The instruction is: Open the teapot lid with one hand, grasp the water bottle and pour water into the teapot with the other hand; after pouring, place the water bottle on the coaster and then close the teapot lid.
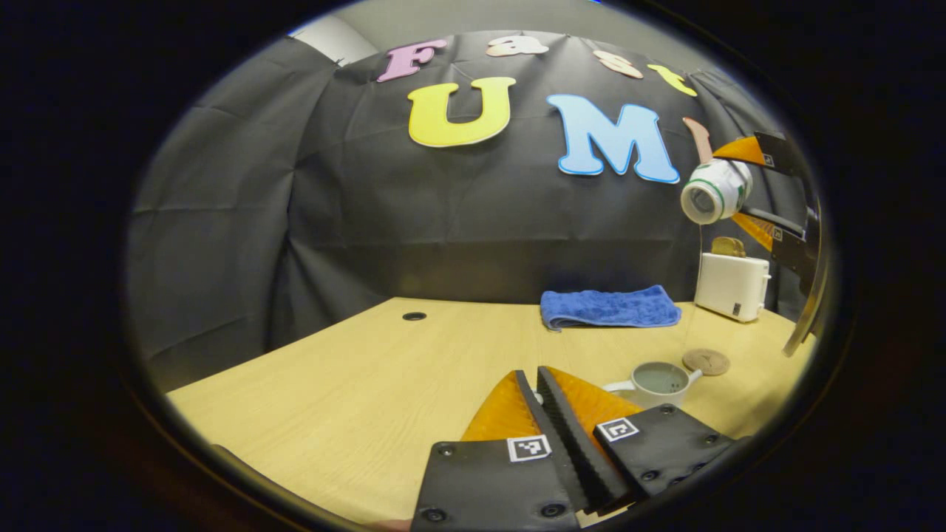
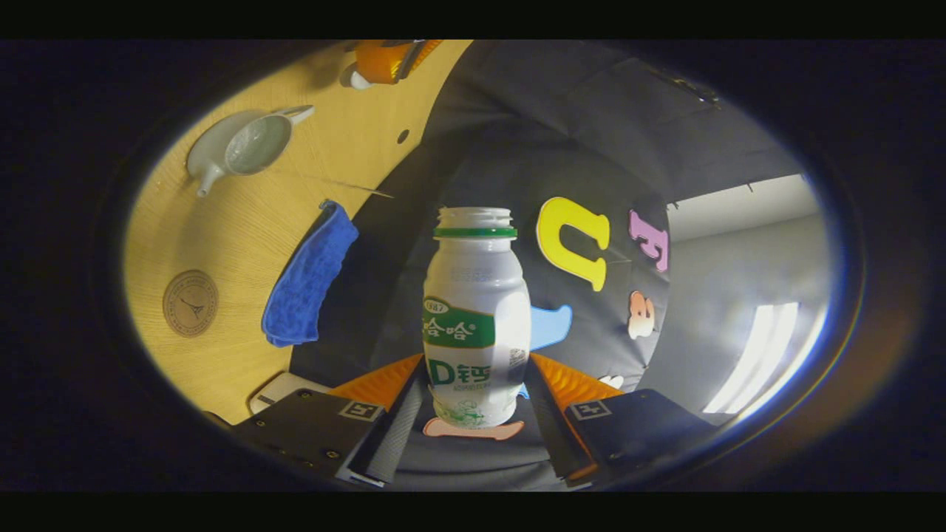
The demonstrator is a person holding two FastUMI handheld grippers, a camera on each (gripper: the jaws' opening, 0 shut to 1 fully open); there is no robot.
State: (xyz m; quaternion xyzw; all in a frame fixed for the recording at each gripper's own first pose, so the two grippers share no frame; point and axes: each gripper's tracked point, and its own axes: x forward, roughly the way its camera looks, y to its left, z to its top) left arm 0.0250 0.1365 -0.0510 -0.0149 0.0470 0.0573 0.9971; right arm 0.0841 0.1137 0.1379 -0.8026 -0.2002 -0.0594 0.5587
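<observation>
My right gripper (image 2: 473,414) clamps the white plastic water bottle with green label (image 2: 475,318) low on its body, centre frame; I judge it light and slippery. My left gripper (image 1: 538,384) pinches something small and white, seemingly the lid. The open white ceramic teapot (image 1: 658,382) sits lower right.

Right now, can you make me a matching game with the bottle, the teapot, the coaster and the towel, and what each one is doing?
Things:
1. water bottle
2. teapot
3. coaster
4. blue towel

States:
a. folded near the back of the table
b. lid off, open on the table
c. held tipped in the right gripper
d. round, flat, with nothing on it

Pairs: 1-c, 2-b, 3-d, 4-a
</observation>
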